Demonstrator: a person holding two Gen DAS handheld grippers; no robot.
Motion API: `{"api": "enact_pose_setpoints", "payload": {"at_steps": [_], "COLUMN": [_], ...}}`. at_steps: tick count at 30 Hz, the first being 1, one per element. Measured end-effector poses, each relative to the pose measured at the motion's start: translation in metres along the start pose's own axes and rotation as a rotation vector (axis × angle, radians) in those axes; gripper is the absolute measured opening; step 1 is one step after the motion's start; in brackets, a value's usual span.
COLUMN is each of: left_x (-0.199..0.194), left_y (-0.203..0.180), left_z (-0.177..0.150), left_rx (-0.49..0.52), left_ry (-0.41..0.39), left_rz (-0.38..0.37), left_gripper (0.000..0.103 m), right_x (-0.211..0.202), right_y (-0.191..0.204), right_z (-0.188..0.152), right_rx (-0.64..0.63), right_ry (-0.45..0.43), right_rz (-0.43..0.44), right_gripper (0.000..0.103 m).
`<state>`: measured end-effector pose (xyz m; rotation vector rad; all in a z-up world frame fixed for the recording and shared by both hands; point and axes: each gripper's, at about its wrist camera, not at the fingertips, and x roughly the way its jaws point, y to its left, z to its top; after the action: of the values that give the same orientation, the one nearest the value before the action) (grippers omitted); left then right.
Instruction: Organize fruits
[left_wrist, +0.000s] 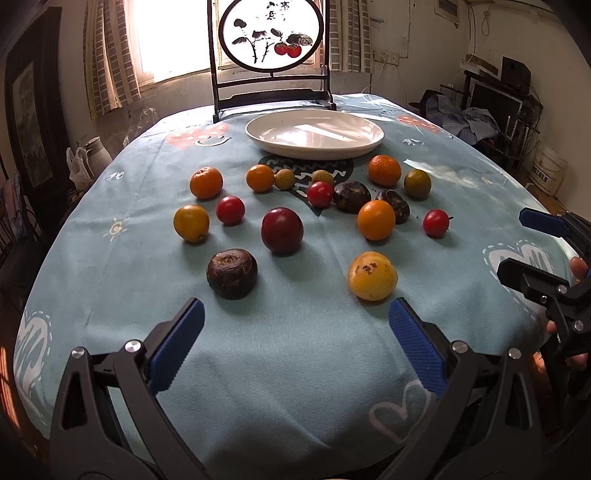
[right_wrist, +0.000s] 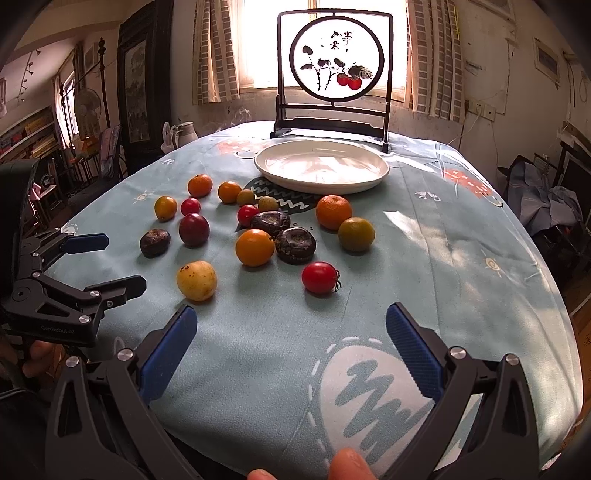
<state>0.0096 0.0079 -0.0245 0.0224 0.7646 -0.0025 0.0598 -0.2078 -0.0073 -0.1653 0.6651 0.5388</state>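
Nearest: the left gripper (left_wrist: 295, 332) hangs over the near edge of the table (left_wrist: 295, 387), blue pads spread wide, nothing between them. The right gripper (right_wrist: 291, 339) is the same, spread wide w/ nothing held, over the white-and-blue print of the blue tablecloth (right_wrist: 461, 258). A fingertip (right_wrist: 347, 461) shows at the bottom of the right view.

Just in front of the left gripper lie a yellow spotted fruit (left_wrist: 372, 276) and a dark wrinkled fruit (left_wrist: 232, 273), apart from each other. Behind them: a dark red plum (left_wrist: 282, 230), an orange fruit (left_wrist: 376, 220) touching a dark fruit behind it, and a cherry tomato (right_wrist: 320, 277) alone, more to the right side. Further back approx. ten more small fruits are scattered: oranges, tomatoes, green-ish ones, not in the plate.

Beyond the fruits is the white plate (left_wrist: 365, 146), no fruit in it. Behind the plate stands a dark wooden frame w/ round painted screen (right_wrist: 335, 61), in front of the bright window (right_wrist: 258, 44).
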Motion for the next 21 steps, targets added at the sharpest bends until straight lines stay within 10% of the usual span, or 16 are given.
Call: {"api": "enact_pose_setpoints", "payload": {"at_steps": [13,21], "left_x": [0.017,0.024], "left_y": [0.015,0.004], "left_z": [-0.001,0.002], "left_rx": [-0.026,0.023], "left_ry": [0.025,0.002], "left_rz": [-0.042,-0.214], "left_gripper": [0.101,0.094], "right_x": [0.016,0.052], "right_y": [-0.011,-0.015], "right_z": [-0.003,0.006], "right_rx": [0.025,-0.011], "right_ry": [0.009,0.081], "right_rz": [-0.027,-0.025], "right_gripper": [0.101,0.074]}}
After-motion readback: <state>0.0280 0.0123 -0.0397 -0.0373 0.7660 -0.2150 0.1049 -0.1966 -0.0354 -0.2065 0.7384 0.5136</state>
